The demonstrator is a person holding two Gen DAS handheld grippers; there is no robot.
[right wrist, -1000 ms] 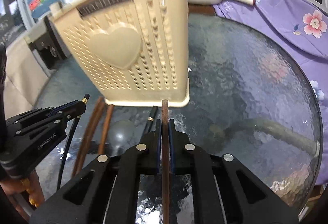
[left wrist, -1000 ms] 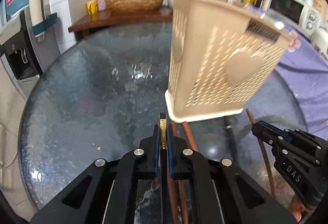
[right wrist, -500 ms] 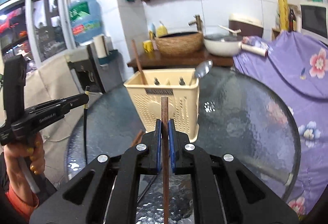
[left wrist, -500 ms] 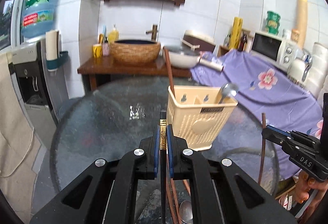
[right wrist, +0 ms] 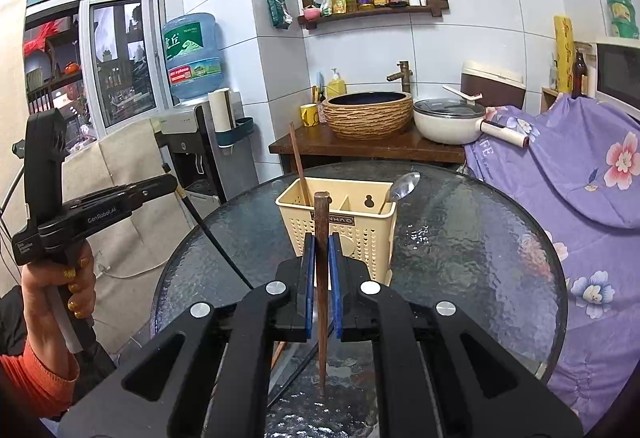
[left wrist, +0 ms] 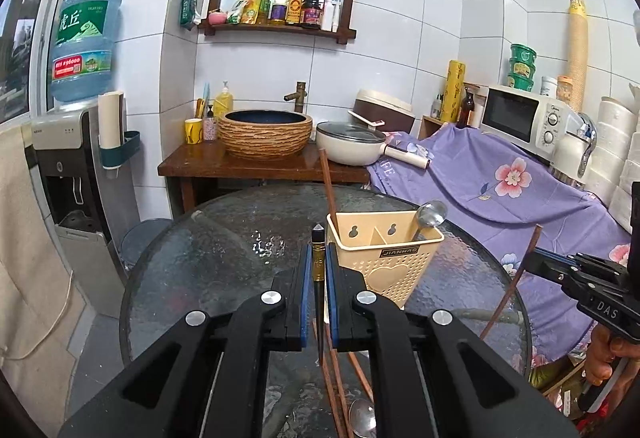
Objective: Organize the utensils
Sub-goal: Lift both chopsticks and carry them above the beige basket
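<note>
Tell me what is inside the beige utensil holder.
The beige utensil holder holds one brown chopstick at its left end and a metal spoon at its right. Their lower parts and the holder's floor are hidden by its walls.

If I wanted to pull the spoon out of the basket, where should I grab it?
Probably grip the spoon just under its bowl, coming from above: it stands bowl-up in the basket, its handle hidden inside, so only that top part shows.

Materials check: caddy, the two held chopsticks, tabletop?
Caddy: beige moulded plastic, matte; perforated walls, embossed heart.
Left chopstick: glossy black with a gold band, material unclear.
Right chopstick: looks like brown wood, dull grain.
Tabletop: textured glass; rippled, reflective.
</note>
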